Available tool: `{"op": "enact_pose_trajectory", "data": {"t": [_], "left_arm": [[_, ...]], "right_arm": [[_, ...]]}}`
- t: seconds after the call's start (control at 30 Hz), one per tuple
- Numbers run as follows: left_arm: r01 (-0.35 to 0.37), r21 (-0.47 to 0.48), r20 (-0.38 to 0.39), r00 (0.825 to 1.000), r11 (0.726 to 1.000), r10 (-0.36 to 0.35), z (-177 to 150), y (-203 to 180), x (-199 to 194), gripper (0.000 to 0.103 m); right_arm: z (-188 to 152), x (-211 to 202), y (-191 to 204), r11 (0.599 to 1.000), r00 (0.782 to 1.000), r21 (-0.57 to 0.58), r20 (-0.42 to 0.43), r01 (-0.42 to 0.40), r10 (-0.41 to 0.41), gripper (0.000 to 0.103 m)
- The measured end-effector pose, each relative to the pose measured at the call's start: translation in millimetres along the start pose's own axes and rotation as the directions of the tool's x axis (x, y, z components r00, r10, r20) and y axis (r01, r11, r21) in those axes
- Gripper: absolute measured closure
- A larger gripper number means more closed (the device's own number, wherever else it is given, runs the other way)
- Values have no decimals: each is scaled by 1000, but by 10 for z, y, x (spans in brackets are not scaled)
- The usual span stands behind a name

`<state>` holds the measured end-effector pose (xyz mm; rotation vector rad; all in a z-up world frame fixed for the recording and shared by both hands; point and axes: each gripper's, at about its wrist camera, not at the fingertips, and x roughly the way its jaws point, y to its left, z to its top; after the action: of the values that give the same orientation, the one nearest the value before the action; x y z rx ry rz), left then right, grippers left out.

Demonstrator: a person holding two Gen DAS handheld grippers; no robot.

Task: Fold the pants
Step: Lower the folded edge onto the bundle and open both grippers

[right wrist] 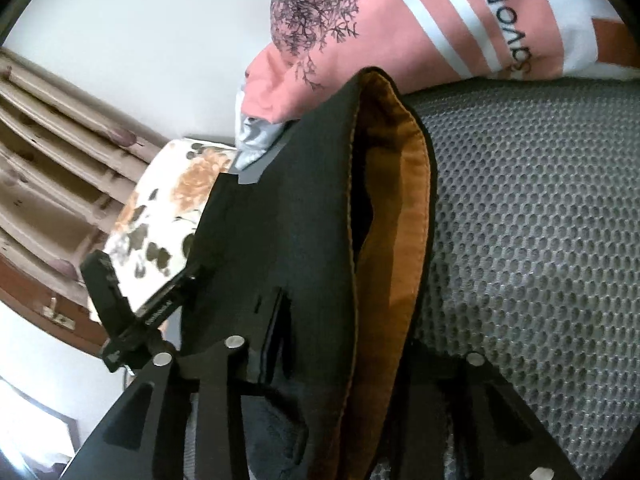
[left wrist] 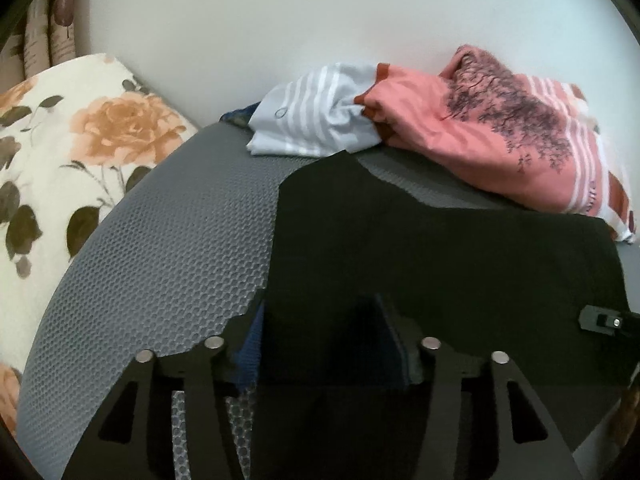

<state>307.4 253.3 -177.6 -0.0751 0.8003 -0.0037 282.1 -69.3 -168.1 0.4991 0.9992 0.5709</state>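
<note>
Black pants (left wrist: 440, 248) lie folded on a grey mesh mat (left wrist: 180, 248). My left gripper (left wrist: 322, 340) stands over their near left edge, jaws apart, with flat cloth between the blue pads and no pinch visible. My right gripper's tip (left wrist: 600, 318) shows at the pants' right edge. In the right wrist view the pants (right wrist: 304, 208) fill the gap of my right gripper (right wrist: 348, 344). Their waistband with its orange lining (right wrist: 400, 216) bulges loosely there and hides the right finger. The left gripper (right wrist: 116, 292) shows at the far side.
A pink printed shirt (left wrist: 500, 132) and a white striped garment (left wrist: 316, 120) lie crumpled at the mat's far edge against a white wall. A floral pillow (left wrist: 60, 152) sits to the left of the mat. Brown curtains (right wrist: 60, 140) hang beyond it.
</note>
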Motion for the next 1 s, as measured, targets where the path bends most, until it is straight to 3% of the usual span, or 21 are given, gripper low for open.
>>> {"op": "enact_pose_trajectory", "data": {"t": [0.1,0.2,0.37,0.43,0.7,1.0], "left_arm": [[-9,-9,-7,1000,1000,9,-8,6,14,37],[-6,-17,-4,1000,1000,6,-25,8,8,33],[-73,-20,32,997,997,74,-36,-15,-54,18],[-88,-8,50,995,996,88,-37,-41,-86,14],[-99,-36,120,987,994,103,-43,-1,-227,8],[-106,-42,165,980,994,111,-67,-4,-310,5]], "right_arm": [[-14,4,57,999,999,-20,19,33,-33,65],[-45,27,146,997,996,-39,52,68,-65,61],[-90,-20,260,978,971,-59,150,199,-188,33],[-100,-41,287,964,952,-60,185,258,-243,12],[-188,-17,524,898,874,-108,304,426,-379,5],[-186,-33,557,871,840,-96,333,482,-429,2]]}}
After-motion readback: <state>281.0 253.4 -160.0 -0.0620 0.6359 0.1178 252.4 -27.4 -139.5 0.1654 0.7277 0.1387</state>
